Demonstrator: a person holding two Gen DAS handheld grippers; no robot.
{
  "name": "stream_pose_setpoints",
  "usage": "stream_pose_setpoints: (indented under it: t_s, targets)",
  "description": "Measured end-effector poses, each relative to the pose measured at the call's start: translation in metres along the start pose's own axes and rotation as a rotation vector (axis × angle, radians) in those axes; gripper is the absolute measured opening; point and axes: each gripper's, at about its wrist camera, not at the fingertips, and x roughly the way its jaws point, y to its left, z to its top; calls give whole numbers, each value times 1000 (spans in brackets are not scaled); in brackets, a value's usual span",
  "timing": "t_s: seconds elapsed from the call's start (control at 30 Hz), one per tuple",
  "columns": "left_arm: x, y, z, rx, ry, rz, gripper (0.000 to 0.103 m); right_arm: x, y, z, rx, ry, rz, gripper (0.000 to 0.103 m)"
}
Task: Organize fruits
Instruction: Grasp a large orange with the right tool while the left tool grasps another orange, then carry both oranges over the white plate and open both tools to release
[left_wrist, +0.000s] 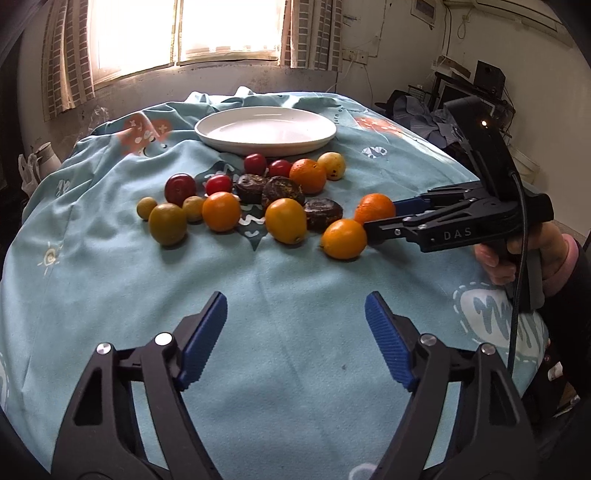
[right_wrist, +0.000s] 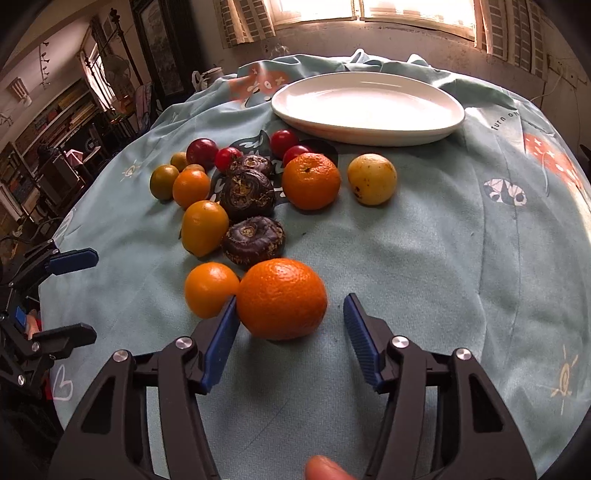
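One mandarin sits between the spread right gripper pads, unpinched; neighbouring kumquat may be nudged; left gripper spread, empty

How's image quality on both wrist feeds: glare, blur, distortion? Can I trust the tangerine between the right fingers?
Left wrist view: window blown out, sheen on the plate, fisheye bends the table edges, fruit sharp. Right wrist view: the same backlight, tangerine crisp and evenly lit between the right gripper fingers; a blurred fingertip intrudes at the bottom edge.
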Motion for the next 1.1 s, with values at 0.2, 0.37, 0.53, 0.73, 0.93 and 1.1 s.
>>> stream_pose_setpoints:
  t_s: [0.2, 0.37, 0.53, 0.73, 0.93, 1.1]
  targets:
    - [30, -21, 22, 59, 44, -34, 68, -6, -3, -1, 10, -21, 9, 45]
    - [61, -30, 36, 65, 113, -30, 46, -22, -24, -1, 89, -71, -20, 45]
    - [74, -41, 45, 106, 128, 8, 47, -29, -29, -1, 114, -83, -11, 45]
    - [93, -43, 50, 97, 175, 30, 49, -34, -27, -2, 110, -98, -8, 45]
    - [91, -41, 48, 63, 164, 23, 43, -30, -28, -4, 117, -83, -5, 45]
    - [69, -35, 54, 46, 127, -42, 43, -29, -31, 3, 124, -87, 1, 45]
